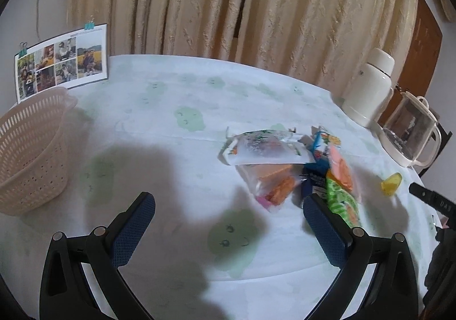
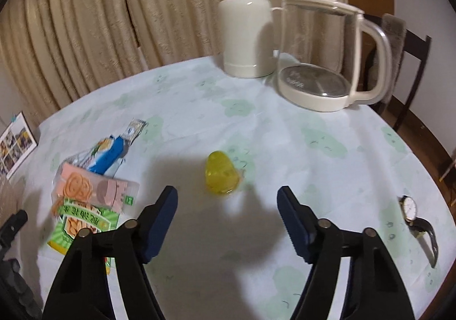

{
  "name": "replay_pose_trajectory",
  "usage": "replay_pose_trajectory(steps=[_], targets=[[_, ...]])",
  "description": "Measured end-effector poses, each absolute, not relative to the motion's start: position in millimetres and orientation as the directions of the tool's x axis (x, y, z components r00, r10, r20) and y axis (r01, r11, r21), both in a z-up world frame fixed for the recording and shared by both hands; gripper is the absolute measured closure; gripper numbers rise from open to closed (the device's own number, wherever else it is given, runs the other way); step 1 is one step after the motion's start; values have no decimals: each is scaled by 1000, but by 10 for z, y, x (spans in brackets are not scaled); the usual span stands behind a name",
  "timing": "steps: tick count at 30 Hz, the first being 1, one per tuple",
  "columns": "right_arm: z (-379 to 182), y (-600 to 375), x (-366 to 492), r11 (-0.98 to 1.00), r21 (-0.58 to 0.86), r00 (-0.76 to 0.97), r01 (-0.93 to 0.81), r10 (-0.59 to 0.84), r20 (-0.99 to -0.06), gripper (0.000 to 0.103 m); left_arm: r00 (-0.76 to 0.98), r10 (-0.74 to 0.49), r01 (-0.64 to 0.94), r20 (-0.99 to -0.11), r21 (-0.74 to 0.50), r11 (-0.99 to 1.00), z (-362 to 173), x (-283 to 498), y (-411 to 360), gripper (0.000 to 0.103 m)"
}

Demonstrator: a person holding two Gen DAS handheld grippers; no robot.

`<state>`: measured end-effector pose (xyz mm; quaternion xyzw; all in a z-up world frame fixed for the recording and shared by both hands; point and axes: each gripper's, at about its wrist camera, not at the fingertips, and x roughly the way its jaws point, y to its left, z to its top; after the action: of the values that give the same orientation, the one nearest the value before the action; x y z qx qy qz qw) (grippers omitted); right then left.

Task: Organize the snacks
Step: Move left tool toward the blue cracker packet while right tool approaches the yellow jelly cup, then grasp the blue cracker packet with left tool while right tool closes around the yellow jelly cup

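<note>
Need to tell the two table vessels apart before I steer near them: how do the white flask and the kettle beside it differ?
The white flask is opaque and tall and narrow, while the kettle is see-through, wider and squat. The kettle has a big loop handle on its side; the flask shows no such large handle. The flask is topped by a cup-like cap, the kettle by a flat lid with a small loop. Both stand upright at the table's far edge and share a cream-white colour.

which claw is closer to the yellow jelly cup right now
Right. The right claw is open just short of the yellow jelly cup, lined up with it. The left claw hangs by the snack packets, the cup beyond them.
</note>
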<state>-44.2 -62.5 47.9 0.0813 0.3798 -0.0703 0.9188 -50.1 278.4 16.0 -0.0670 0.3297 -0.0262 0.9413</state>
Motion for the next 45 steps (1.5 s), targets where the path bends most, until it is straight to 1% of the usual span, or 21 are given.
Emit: replay_pose_trajectory(steps=[2, 7, 13, 16, 21, 24, 30, 33, 34, 38, 42, 45], targets=[[459, -592, -414, 982, 90, 704, 167, -55, -708, 39, 777, -75, -20, -625, -144, 989, 124, -477, 2830, 0], [480, -549, -284, 989, 93, 721, 117, -20, -693, 40, 770, -61, -40, -635, -144, 989, 88, -438, 2874, 0], [323, -556, -202, 986, 146, 710, 86, 42, -703, 40, 753, -71, -6, -654, -116, 993, 85, -370, 2770, 0], [275, -536, -168, 988, 133, 709, 76, 40, -704, 41, 752, -84, 11, -654, -115, 993, 150, -301, 2717, 0], [221, -591, -62, 987, 143, 698, 69, 55, -714, 48, 725, -88, 19, -683, -108, 994, 178, -65, 2656, 0], [201, -623, -2, 987, 150, 699, 65, 62, -712, 51, 706, -111, 27, -699, -130, 991, 166, 61, 2617, 0], [172, -658, 50, 982, 179, 694, 57, 89, -714, 63, 678, -131, 30, -723, -150, 988, 131, 330, 2530, 0], [165, -650, 79, 982, 179, 688, 54, 93, -720, 71, 670, -143, 39, -728, -158, 987, 144, 446, 2484, 0], [162, -648, 87, 982, 181, 686, 51, 98, -721, 75, 671, -148, 44, -726, -161, 986, 158, 477, 2473, 0], [160, -670, 83, 979, 201, 687, 45, 115, -718, 75, 683, -154, 38, -714, -176, 984, 197, 579, 2485, 0], [158, -682, 79, 977, 210, 687, 40, 126, -716, 75, 671, -191, 40, -716, -221, 974, 156, 620, 2511, 0], [159, -679, 72, 976, 214, 689, 37, 130, -713, 75, 660, -205, 55, -723, -225, 973, 116, 606, 2467, 0]])
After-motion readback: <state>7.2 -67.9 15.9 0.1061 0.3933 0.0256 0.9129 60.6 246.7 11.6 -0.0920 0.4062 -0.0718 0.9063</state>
